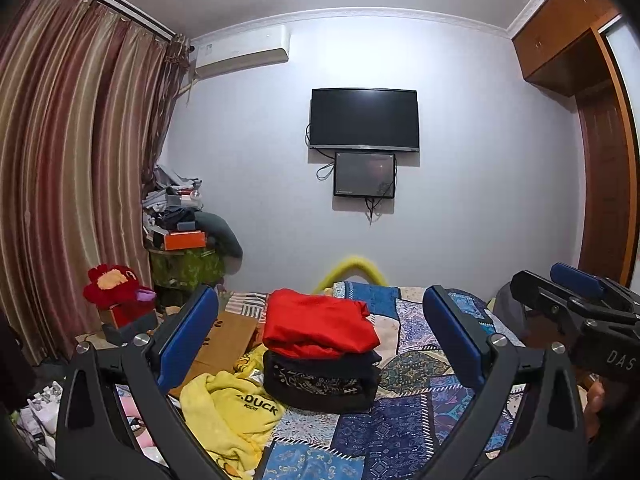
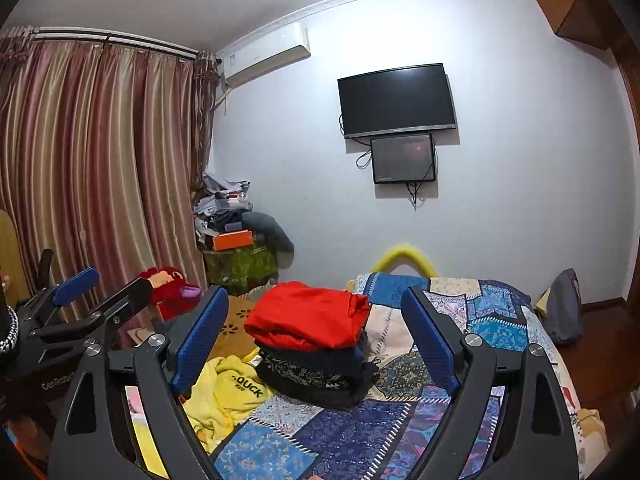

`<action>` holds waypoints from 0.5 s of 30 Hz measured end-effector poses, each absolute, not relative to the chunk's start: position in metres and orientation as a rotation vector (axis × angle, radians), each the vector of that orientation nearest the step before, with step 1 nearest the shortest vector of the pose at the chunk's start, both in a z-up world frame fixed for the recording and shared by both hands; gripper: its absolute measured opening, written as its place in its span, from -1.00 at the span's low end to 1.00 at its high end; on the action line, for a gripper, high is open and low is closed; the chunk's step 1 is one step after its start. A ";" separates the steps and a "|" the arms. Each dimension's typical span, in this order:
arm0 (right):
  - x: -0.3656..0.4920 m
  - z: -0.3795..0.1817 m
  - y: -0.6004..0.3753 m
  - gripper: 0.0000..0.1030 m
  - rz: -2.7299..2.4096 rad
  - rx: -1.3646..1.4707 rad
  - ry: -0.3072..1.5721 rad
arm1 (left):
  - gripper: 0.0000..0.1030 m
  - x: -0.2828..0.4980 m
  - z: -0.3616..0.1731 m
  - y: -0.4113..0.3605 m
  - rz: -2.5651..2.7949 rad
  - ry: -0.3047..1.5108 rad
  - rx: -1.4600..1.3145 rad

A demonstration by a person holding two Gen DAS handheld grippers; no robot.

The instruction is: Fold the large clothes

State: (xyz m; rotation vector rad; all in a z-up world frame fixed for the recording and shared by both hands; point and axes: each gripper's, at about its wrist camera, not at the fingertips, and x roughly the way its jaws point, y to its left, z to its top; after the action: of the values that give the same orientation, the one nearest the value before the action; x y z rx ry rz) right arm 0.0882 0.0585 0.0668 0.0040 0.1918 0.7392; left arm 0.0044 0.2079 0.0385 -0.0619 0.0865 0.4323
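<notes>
A: What are the two tools doing?

B: The left hand-held gripper (image 1: pixel 320 332) has its blue pads (image 1: pixel 188 340) spread wide with nothing between them. The right hand-held gripper (image 2: pixel 320 332) is the same, spread and carrying nothing. Both hang above the bed (image 2: pixel 360 432), side by side; each shows at the edge of the other's view.

A: And the clothes?

B: Straight ahead of both, framed between the fingers, sits a stack of folded clothes (image 1: pixel 320 360) on the patchwork bedspread. A red garment (image 1: pixel 316 328) lies on top, with dark folded pieces (image 1: pixel 320 380) under it, the lowest one patterned. Neither tool touches the stack.

A: Anything unfolded?

B: Yes, a yellow garment (image 1: pixel 232 412) printed "DUCK" lies crumpled just left of the stack, below the left finger of each tool. In the right wrist view it is the same yellow heap (image 2: pixel 228 396), touching the stack's base or nearly so; I cannot tell which.

A: Beyond that?

B: Far ahead, a dark television (image 1: pixel 364 120) hangs on the wall, and a red plush toy (image 1: pixel 112 284) sits off to the left by the curtain (image 1: pixel 72 140).
</notes>
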 end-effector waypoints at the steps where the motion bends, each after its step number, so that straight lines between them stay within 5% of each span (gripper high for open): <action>1: 0.088 0.067 0.058 0.67 0.741 0.005 0.193 | 0.99 0.004 0.038 0.208 0.436 0.086 -0.059; 15: 0.089 0.067 0.059 0.67 0.740 0.001 0.204 | 0.99 0.008 0.034 0.208 0.444 0.096 -0.051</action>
State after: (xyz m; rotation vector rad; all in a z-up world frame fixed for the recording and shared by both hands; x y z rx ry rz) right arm 0.0888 0.0588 0.0672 0.0010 0.2044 0.7402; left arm 0.0079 0.2078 0.0340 -0.0509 0.0963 0.4442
